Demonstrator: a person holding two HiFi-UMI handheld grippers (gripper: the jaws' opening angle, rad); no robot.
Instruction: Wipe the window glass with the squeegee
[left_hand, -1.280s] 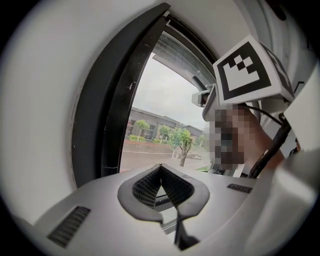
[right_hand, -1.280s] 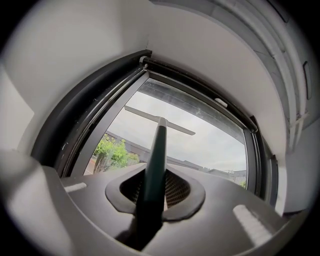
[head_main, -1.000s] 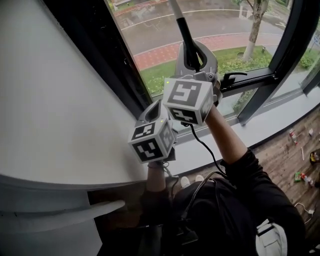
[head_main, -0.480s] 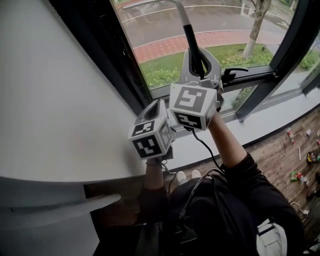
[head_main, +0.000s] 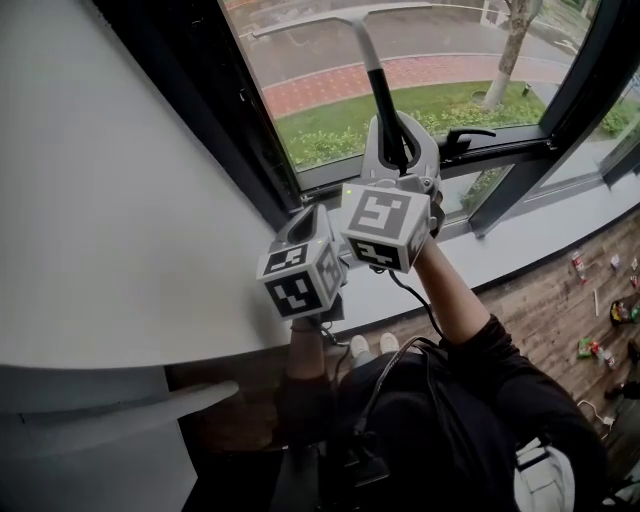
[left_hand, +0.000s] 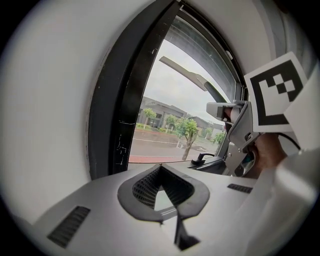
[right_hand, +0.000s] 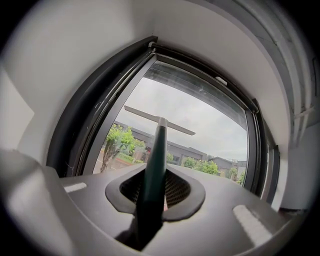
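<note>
The squeegee has a pale blade (head_main: 318, 20) lying flat on the window glass (head_main: 440, 45) and a dark handle (head_main: 380, 90) running down into my right gripper (head_main: 398, 150), which is shut on it. In the right gripper view the handle (right_hand: 154, 165) rises from between the jaws to the blade (right_hand: 159, 120) against the glass (right_hand: 210, 125). My left gripper (head_main: 308, 222) hangs lower left of the right one, near the dark frame, shut on nothing (left_hand: 161, 192). From the left gripper view the blade (left_hand: 182, 72) and the right gripper (left_hand: 235, 130) show at the right.
A white wall (head_main: 120, 180) fills the left, bordered by the dark window frame (head_main: 200, 110). A black window handle (head_main: 465, 135) sticks out on the lower frame. The sill (head_main: 520, 235) runs below, and small items lie on the wooden floor (head_main: 600, 320) at the right.
My right gripper has drawn the squeegee down the glass, so the blade now shows at the top of the head view. The left gripper has hardly moved.
</note>
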